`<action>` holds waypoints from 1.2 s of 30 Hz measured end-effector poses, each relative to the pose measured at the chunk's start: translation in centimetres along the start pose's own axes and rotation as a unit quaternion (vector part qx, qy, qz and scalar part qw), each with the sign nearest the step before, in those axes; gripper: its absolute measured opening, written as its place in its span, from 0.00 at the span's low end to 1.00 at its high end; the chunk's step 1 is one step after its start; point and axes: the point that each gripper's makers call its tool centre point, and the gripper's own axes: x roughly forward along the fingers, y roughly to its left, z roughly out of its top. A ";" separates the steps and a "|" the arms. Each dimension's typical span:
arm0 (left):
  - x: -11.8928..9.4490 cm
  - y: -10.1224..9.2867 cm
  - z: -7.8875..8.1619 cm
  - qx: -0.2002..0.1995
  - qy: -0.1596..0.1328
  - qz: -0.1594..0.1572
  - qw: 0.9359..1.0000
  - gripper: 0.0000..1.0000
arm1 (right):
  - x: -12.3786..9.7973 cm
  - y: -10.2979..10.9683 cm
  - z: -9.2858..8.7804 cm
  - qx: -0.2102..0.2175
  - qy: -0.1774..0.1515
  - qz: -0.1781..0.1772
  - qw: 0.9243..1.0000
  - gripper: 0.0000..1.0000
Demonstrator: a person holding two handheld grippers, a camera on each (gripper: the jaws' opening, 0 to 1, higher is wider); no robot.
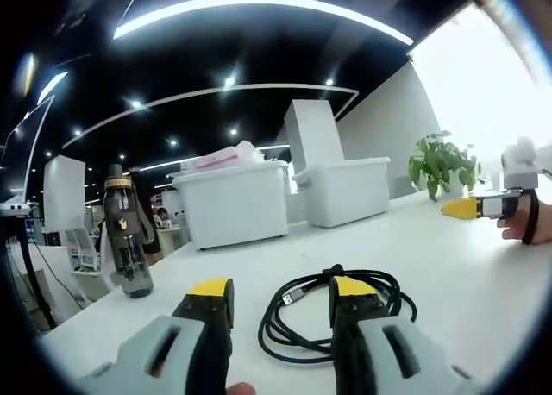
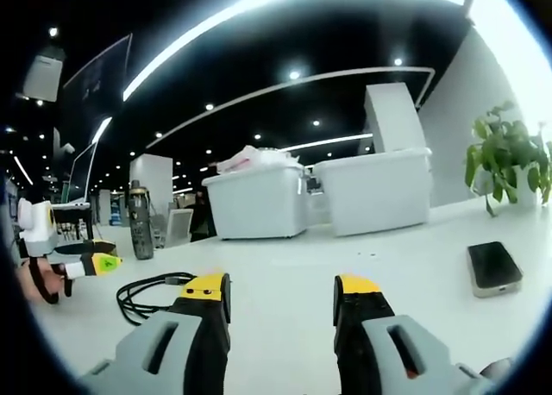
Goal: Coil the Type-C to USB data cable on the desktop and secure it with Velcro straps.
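Note:
A black data cable (image 1: 304, 319) lies loosely coiled on the white desktop (image 1: 448, 266), its plug end pointing left near the middle of the coil. My left gripper (image 1: 283, 293) is open just above and before it, with the right jaw overlapping the coil's far side. In the right gripper view the same cable (image 2: 147, 293) lies at the lower left, and my right gripper (image 2: 283, 287) is open over bare desk, well right of the cable. The other gripper (image 1: 470, 207) shows at the right edge of the left gripper view, held by a hand. No Velcro strap is visible.
Two white lidded bins (image 1: 233, 201) (image 1: 345, 188) stand at the desk's back. A dark bottle (image 1: 125, 240) stands at the left. A potted plant (image 1: 440, 162) is at the back right. A phone (image 2: 493, 267) lies on the desk to the right.

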 end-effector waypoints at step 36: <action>0.1 0.2 -0.8 -0.010 0.015 0.002 1.000 0.46 | 0.0 -0.7 -0.3 0.034 0.004 -0.004 0.999 0.47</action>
